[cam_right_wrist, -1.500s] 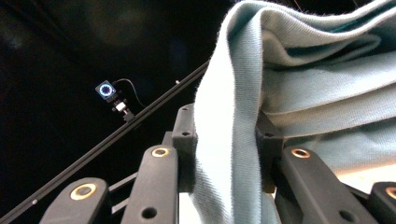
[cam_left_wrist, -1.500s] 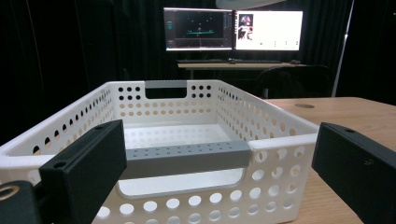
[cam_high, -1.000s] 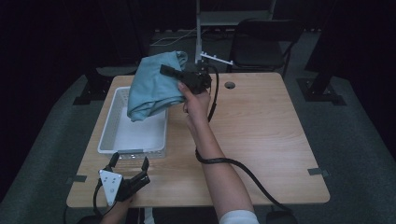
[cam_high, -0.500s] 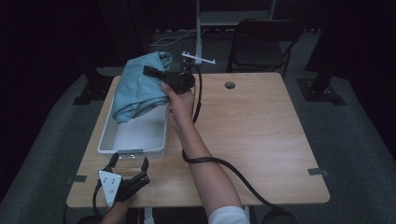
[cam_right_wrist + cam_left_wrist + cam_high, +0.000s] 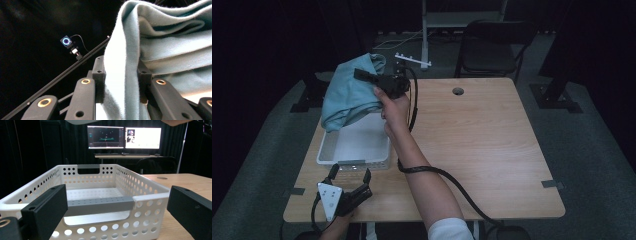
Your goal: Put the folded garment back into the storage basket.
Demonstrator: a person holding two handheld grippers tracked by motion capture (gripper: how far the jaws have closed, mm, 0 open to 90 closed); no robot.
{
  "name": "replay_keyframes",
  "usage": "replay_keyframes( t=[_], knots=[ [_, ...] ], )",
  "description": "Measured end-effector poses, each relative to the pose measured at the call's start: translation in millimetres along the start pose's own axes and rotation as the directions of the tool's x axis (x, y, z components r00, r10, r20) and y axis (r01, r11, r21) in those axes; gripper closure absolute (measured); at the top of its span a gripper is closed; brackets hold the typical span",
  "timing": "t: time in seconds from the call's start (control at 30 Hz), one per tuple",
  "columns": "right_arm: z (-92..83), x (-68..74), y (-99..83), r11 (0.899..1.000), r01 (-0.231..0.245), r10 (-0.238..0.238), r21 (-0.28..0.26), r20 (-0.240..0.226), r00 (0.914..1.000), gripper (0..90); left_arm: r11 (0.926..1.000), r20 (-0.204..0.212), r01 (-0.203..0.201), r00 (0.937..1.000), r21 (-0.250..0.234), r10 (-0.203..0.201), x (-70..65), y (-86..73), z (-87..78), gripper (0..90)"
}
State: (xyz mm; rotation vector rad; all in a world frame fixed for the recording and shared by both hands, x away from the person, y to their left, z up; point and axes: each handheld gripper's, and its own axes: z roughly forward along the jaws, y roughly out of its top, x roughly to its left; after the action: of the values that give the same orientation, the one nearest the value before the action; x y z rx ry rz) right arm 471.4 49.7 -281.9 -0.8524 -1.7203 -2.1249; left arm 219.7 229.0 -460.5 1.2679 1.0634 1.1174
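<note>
— While the white perforated basket (image 5: 354, 145) sat on the left part of the table (image 5: 492, 140), what did it hold?

— Nothing that could be seen. From the left gripper view its floor (image 5: 92, 195) looked bare, with round holes along the walls and a grey handle bar across the near rim.

— Where was the cloth?

— A light teal cloth (image 5: 349, 92) hung in the air above the basket's far end, bunched and folded. The right gripper (image 5: 362, 76), held up in the person's right hand (image 5: 394, 107), had its jaws clenched on a fold of it. In the right gripper view the fabric (image 5: 160, 50) ran up between the two black jaws and spread away to the right.

— Which way did it run?

— In the high view its long axis slanted from upper right, by the gripper, down to lower left, where the lowest fold hung over the basket's far rim. Whether it touched the rim could not be told.

— And the other gripper?

— The left gripper (image 5: 351, 175) rested near the table's front left edge, just before the basket, its jaws spread wide and released, pointing at the basket's near wall.

— What about the surroundings?

— The table was pale wood with a round cable hole (image 5: 457, 91) near the far edge. Around it lay grey carpet and dark curtains, with a black folding chair (image 5: 489, 47) behind. The left gripper view showed two lit monitors (image 5: 123, 137) on a desk farther back.
</note>
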Motion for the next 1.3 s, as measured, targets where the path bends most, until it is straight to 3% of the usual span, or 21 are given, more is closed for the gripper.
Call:
replay_keyframes(
  t=[0.23, 0.6, 1.3],
  knots=[
    [0.1, 0.6, 0.0, 1.000, -0.010, 0.010, -0.019, -0.021, 0.9997, 70.1, 1.0000, 0.003, 0.000, 1.0000, -0.001, 0.000, 0.1, 0.0, -0.1, 4.4],
    [0.1, -12.4, -8.1, 0.999, -0.034, 0.034, -0.009, 0.005, 0.9994, 70.1, 1.0000, 0.002, 0.006, 1.0000, -0.004, -0.006, 0.4, -0.1, 0.0, 4.4],
    [4.6, -45.2, -33.5, 0.995, -0.090, 0.086, 0.034, 0.098, 0.9915, 70.0, 1.0000, 0.006, 0.004, 1.0000, -0.001, -0.004, 0.4, 0.0, 0.2, 4.4]
  ],
)
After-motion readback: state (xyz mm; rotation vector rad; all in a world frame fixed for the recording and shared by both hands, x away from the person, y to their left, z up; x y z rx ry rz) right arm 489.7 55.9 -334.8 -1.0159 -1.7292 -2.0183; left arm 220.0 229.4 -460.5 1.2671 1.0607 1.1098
